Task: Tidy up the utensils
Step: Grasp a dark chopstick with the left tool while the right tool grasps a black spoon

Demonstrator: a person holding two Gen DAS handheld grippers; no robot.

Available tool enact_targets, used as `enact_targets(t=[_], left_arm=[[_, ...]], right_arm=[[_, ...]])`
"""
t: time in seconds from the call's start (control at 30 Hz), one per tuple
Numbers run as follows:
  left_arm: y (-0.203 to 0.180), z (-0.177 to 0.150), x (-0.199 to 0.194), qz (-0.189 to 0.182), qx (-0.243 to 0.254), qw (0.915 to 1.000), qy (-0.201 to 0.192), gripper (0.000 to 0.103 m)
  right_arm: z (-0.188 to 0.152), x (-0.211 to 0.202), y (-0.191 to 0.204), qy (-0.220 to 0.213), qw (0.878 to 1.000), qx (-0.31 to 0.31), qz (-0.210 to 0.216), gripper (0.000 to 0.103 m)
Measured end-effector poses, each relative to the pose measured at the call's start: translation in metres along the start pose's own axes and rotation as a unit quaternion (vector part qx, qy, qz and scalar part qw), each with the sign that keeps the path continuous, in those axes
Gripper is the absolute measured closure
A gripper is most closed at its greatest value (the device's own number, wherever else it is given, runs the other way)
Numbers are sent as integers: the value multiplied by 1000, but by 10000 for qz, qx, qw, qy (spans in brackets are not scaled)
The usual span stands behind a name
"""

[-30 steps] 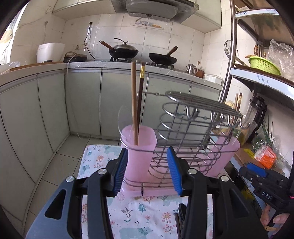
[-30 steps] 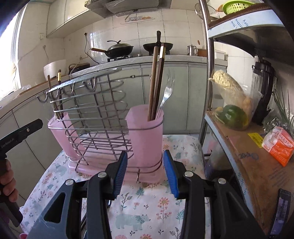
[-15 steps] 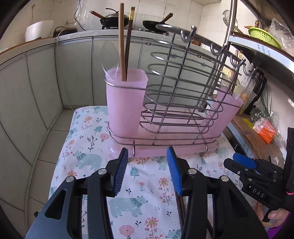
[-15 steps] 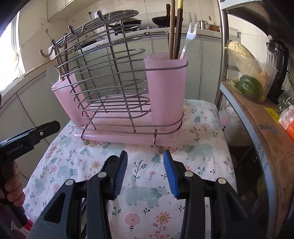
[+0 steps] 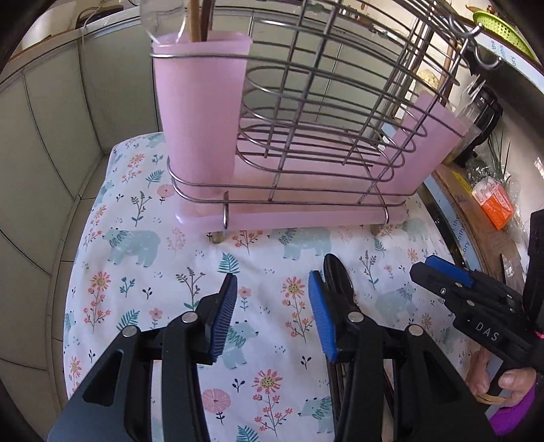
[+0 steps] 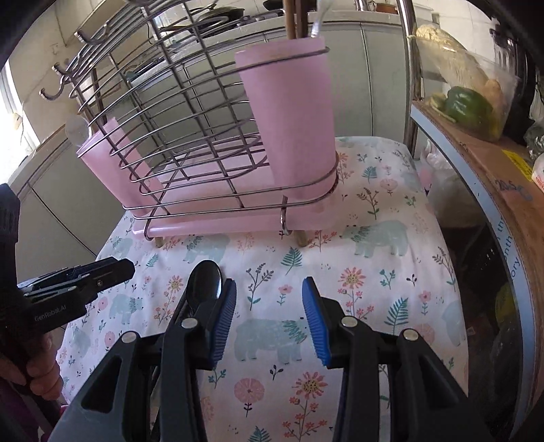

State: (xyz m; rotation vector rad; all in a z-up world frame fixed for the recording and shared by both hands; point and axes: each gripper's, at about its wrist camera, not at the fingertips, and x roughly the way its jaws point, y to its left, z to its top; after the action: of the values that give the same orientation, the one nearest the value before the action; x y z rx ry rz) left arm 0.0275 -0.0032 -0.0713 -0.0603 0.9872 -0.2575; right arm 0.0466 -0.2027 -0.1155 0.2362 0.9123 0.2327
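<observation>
On the left, the left gripper [image 5: 272, 316] is held over the flower-and-bear cloth of the table [image 5: 142, 292], its blue pads apart with nothing between them. Since a second ago it has been lowered and tipped downward: the view that then looked across at the kitchen cabinets [image 5: 44, 142] now looks down onto the cloth.

Far across the table stands the utensil rack [image 5: 306, 142], a wire frame on a pink tray. A pink cup [image 5: 200, 112] sits at its left end, holding chopsticks [image 5: 200, 17] and a clear spoon; another pink cup [image 6: 292, 112] at the right end holds chopsticks and a clear fork, as seen from the right wrist.

Near the middle of the table, a black spoon [image 6: 204, 282] lies on the cloth with other dark utensils beside it, mostly hidden under the gripper bodies. Its bowl lies just right of the left gripper's right pad and just left of the right gripper's left pad, so it is between the two grippers and inside neither.

On the right, the right gripper [image 6: 268, 316] has likewise been brought down and tilted toward the cloth, open and empty.

The descent is judged to be the approach to a pick-up: the loose utensils are now within reach, but a sideways shift seems needed before either gripper can be closed on the spoon.
</observation>
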Motion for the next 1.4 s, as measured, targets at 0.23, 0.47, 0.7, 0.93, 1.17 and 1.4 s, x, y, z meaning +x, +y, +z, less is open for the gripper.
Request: enact_targets(t=[0.23,0.47,0.7,0.93,1.17,1.4], left_arm=[[-5,2,21,-300,-42,9965,785,74],[-19,2,38,-592,61,9882,1414,87],[-27,1,52,-700,93,9842,1622,93],[-22,2,56,-937,-273,9803,1720,98],[-1,6,46,-676,-497,9843,1550,98],[21,12,32,-401,-570,9872,1438,98]], right_arm=[[0,7,-17,271,9978,447,409,67],[-1,10,-16,395,9956,530,661,67],[-2,12,-14,422,9956,517,659,67],[-4,15,-11,463,9955,480,666,67],[-5,17,-6,525,9950,457,721,67],[-6,29,-4,913,9852,725,1256,67]])
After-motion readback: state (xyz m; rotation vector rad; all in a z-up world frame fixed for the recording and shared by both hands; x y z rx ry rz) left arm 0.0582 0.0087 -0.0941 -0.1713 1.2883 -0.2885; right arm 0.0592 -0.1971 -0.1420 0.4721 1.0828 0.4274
